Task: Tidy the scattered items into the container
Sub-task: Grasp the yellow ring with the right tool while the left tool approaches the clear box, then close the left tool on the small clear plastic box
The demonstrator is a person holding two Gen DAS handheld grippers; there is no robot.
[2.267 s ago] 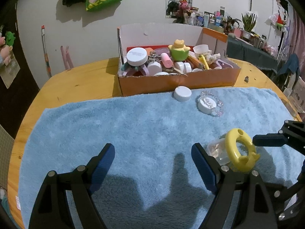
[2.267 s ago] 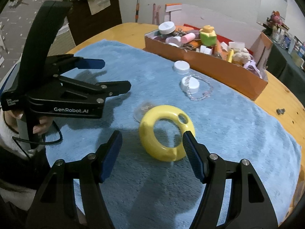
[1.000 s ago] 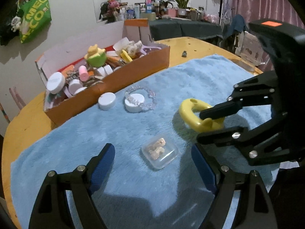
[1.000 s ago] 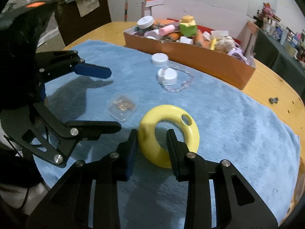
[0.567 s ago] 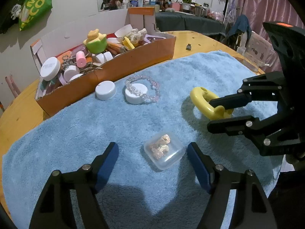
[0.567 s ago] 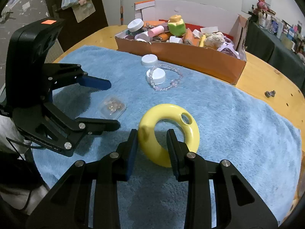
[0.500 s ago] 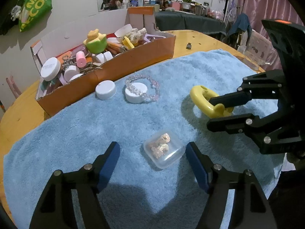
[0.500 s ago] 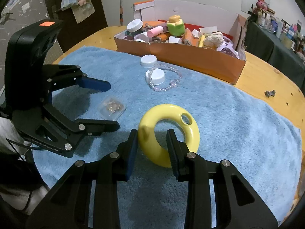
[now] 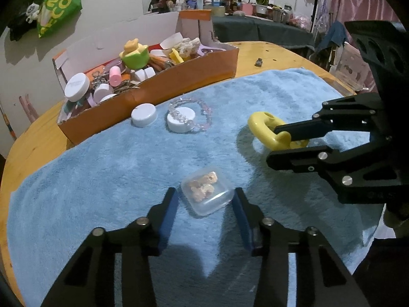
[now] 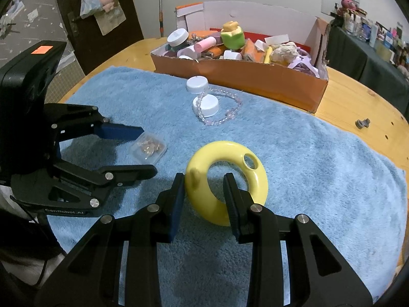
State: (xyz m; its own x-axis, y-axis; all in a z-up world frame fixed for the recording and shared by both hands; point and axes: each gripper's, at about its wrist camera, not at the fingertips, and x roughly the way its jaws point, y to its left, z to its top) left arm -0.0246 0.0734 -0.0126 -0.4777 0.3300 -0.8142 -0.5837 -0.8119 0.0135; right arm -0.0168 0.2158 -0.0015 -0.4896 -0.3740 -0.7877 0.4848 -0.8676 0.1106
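Two tongs (image 9: 204, 204) (image 10: 204, 192) clamp: left on clear plastic box (image 9: 207, 194), right on glossy yellow ring (image 10: 226, 180).

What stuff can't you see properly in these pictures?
- Clear box, left view: the beige bits inside are too small to name.
- Yellow ring, left view: the right gripper's fingers cover its near side.
- Cardboard box, both views: lower items buried under the pile.
- Small thing on the table, right view: too tiny to name.
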